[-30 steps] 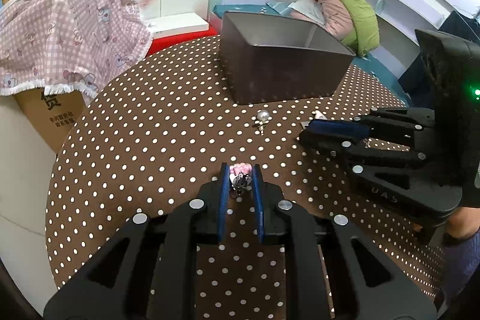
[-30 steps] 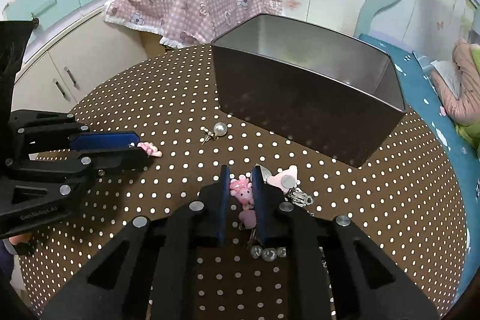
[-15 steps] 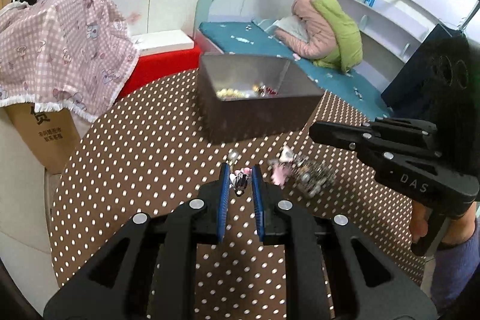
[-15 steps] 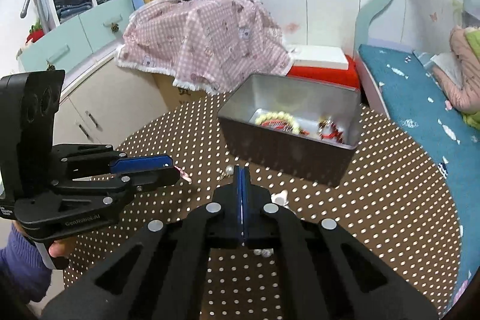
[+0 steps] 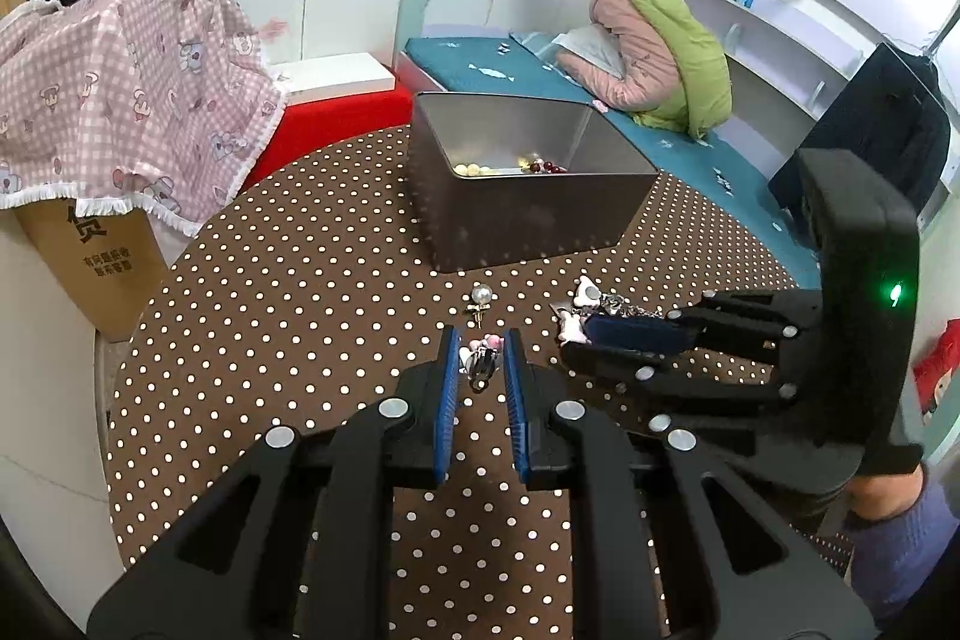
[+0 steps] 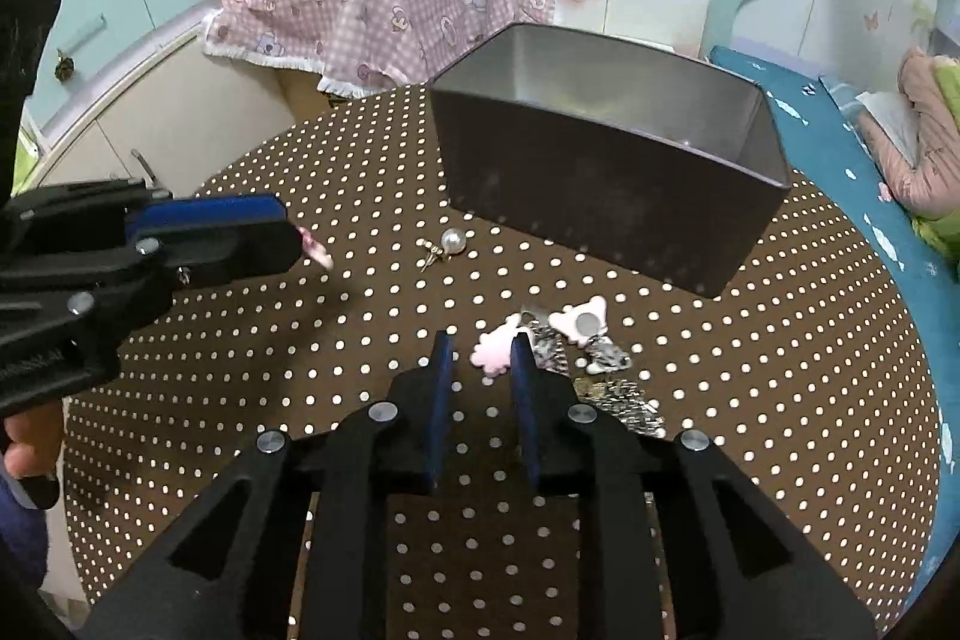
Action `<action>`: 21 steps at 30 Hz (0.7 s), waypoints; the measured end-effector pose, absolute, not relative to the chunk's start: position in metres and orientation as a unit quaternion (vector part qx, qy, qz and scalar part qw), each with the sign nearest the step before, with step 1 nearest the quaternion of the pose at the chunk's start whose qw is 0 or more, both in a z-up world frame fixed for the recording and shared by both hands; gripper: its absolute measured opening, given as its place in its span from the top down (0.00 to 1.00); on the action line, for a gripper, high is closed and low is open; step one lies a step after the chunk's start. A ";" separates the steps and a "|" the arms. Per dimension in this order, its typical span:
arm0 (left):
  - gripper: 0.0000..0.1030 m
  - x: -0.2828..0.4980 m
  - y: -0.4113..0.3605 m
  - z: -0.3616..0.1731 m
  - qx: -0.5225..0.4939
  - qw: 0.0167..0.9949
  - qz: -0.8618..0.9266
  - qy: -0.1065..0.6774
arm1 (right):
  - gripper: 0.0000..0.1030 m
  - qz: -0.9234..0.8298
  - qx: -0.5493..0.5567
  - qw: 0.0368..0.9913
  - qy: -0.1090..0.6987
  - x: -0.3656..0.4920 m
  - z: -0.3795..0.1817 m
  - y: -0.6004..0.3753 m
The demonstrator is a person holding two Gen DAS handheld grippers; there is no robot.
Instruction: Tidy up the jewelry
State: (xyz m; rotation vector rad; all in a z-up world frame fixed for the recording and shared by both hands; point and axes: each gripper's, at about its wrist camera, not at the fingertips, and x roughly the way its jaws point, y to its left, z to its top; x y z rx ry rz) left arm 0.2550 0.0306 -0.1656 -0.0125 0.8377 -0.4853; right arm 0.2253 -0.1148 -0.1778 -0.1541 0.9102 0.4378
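My left gripper [image 5: 480,352] is shut on a small pink and silver hair clip [image 5: 482,358] and holds it low over the dotted table [image 5: 300,310]. My right gripper [image 6: 480,346] is open and empty, just left of a pink flat clip [image 6: 495,353] and a pile of silver jewelry [image 6: 606,370]. A pearl earring [image 5: 482,294] lies in front of the metal box [image 5: 522,196], which holds beads and bracelets [image 5: 510,166]. In the right wrist view the left gripper's fingers [image 6: 210,232] are at the left, the pearl earring [image 6: 450,241] beyond them.
The metal box [image 6: 606,184] stands at the far side of the table. A pink checked cloth [image 5: 120,100] covers a cardboard box at the left. A bed with a green and pink jacket [image 5: 660,52] is behind.
My right gripper has come down near the table and opened beside the jewelry pile. My left gripper has kept its hold on the small clip and has dropped lower.
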 end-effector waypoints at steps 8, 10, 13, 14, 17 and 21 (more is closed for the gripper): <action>0.85 0.257 0.031 -0.172 -0.005 0.882 -0.236 0.409 | 0.76 0.195 -0.072 0.877 0.433 0.235 -0.183 -0.113; 0.85 0.258 0.032 -0.174 -0.007 0.881 -0.237 0.411 | 0.69 0.194 -0.057 0.878 0.433 0.237 -0.183 -0.113; 0.85 0.257 0.031 -0.175 -0.004 0.880 -0.238 0.411 | 0.68 0.187 -0.044 0.882 0.430 0.240 -0.183 -0.113; 0.85 0.257 0.031 -0.175 -0.004 0.880 -0.238 0.411 | 0.68 0.183 -0.041 0.883 0.431 0.240 -0.182 -0.113; 0.85 0.258 0.033 -0.176 -0.007 0.879 -0.240 0.412 | 0.68 0.173 -0.048 0.884 0.432 0.242 -0.182 -0.109; 0.85 0.257 0.033 -0.175 -0.006 0.879 -0.240 0.412 | 0.68 0.176 -0.053 0.888 0.423 0.236 -0.175 -0.112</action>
